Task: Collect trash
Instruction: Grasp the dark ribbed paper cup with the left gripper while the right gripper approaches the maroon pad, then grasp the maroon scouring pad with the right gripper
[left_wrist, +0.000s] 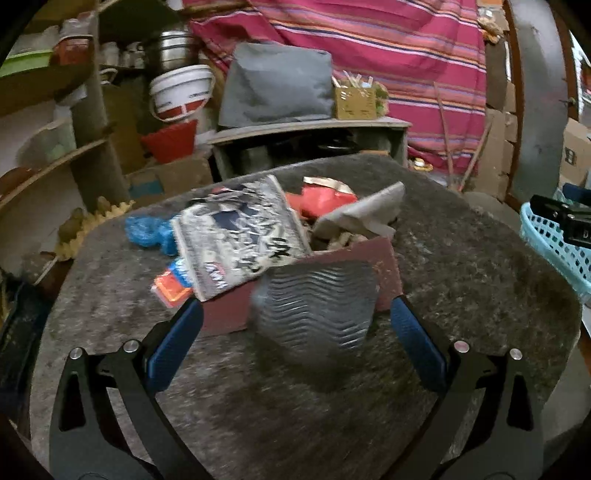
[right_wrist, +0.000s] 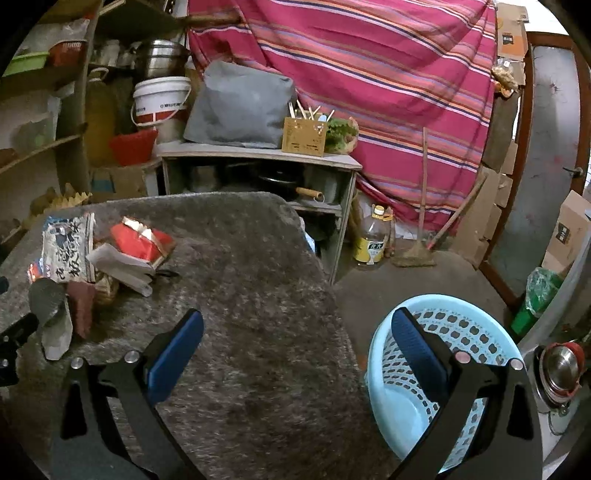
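Note:
A pile of trash lies on the grey stone table (left_wrist: 461, 266): a black-and-white snack bag (left_wrist: 240, 236), a red wrapper (left_wrist: 321, 201), a grey paper scrap (left_wrist: 369, 210), a maroon card (left_wrist: 384, 269), a blue crumpled bag (left_wrist: 147, 230) and an orange-blue packet (left_wrist: 173, 286). A grey ridged insole-like piece (left_wrist: 317, 310) lies between the fingers of my open left gripper (left_wrist: 295, 317). My right gripper (right_wrist: 297, 332) is open and empty, over the table edge above the light blue basket (right_wrist: 410, 410). The pile shows at the left in the right wrist view (right_wrist: 92, 258).
A low shelf unit (right_wrist: 258, 155) with a grey bag and a box of sticks stands behind the table. Shelves with buckets and pots are at left. An oil bottle (right_wrist: 371, 240) and broom stand on the floor. A striped cloth hangs behind.

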